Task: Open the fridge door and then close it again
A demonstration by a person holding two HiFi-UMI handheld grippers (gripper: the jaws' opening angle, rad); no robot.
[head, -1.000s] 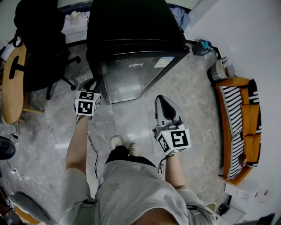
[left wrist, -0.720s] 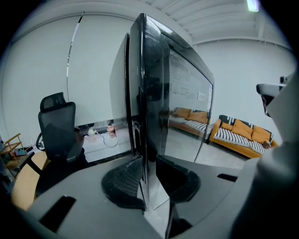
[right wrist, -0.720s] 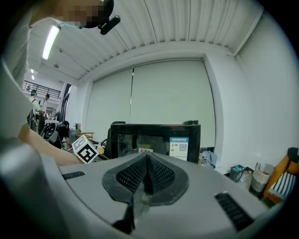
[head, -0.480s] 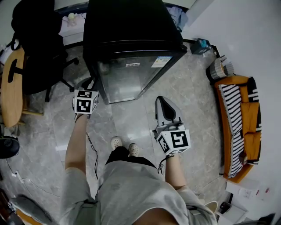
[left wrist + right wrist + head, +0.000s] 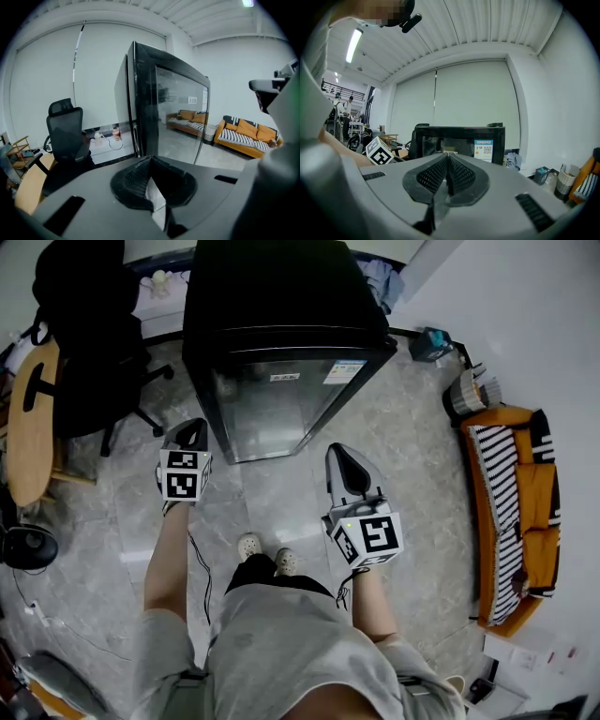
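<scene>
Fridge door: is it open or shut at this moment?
Shut. The glass fridge door sits flush against the black cabinet in the head view, with no gap or interior showing.

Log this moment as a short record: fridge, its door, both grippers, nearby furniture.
fridge: black, upright, glass-fronted
door: closed
left gripper: shut, nothing between the jaws, by the fridge's left front corner, apart from it
right gripper: shut, empty, held back from the fridge front
furniture: black office chair left of the fridge; orange sofa along the right wall
</scene>
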